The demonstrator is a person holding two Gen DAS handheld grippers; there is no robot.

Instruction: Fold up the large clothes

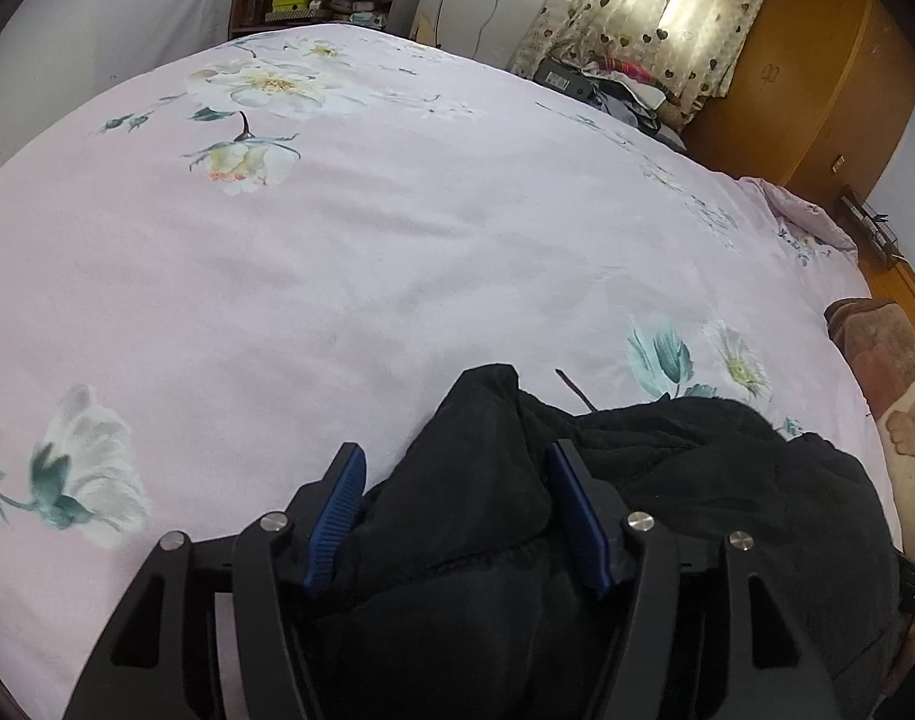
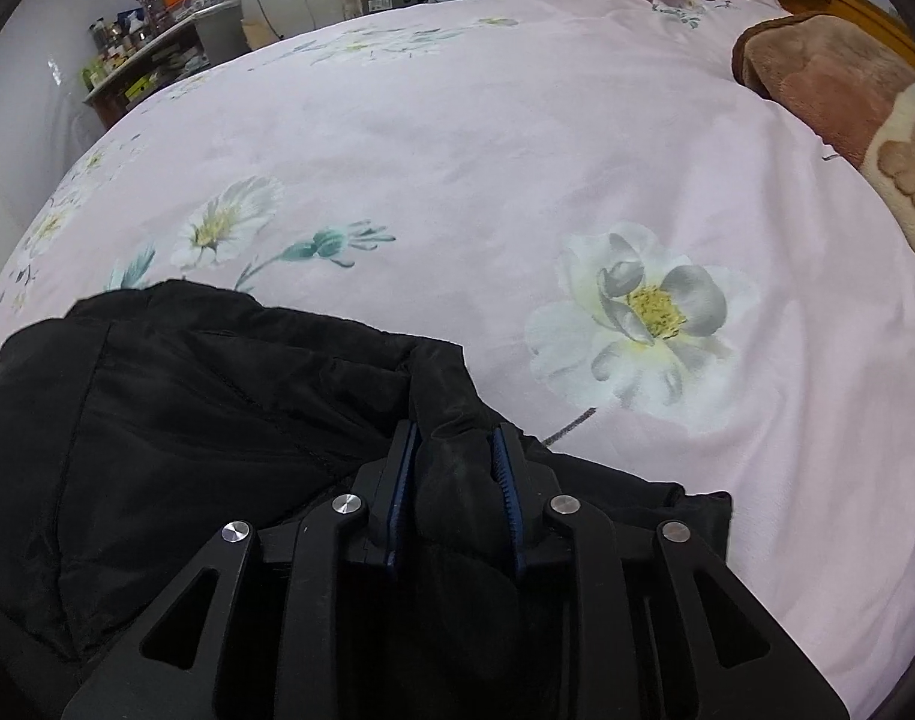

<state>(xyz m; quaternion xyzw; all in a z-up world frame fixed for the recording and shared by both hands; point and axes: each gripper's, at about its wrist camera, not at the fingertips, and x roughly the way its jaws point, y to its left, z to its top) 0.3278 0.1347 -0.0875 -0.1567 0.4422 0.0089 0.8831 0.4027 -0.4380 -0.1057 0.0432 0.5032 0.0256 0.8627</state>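
A black padded jacket (image 1: 667,480) lies bunched at the near edge of a pink flowered bed (image 1: 397,252). My left gripper (image 1: 454,462) has a thick fold of the jacket between its blue pads (image 1: 337,510), which stand fairly wide apart around it. In the right wrist view the same jacket (image 2: 187,408) spreads to the left. My right gripper (image 2: 454,444) is shut on a bunched edge of the jacket, its pads (image 2: 505,480) pressing the fabric on both sides.
A brown plush blanket (image 2: 835,96) lies at the bed's right edge. A cluttered shelf (image 1: 319,0) and a curtain (image 1: 655,6) stand beyond the far side. A wooden wardrobe (image 1: 817,90) is at the right.
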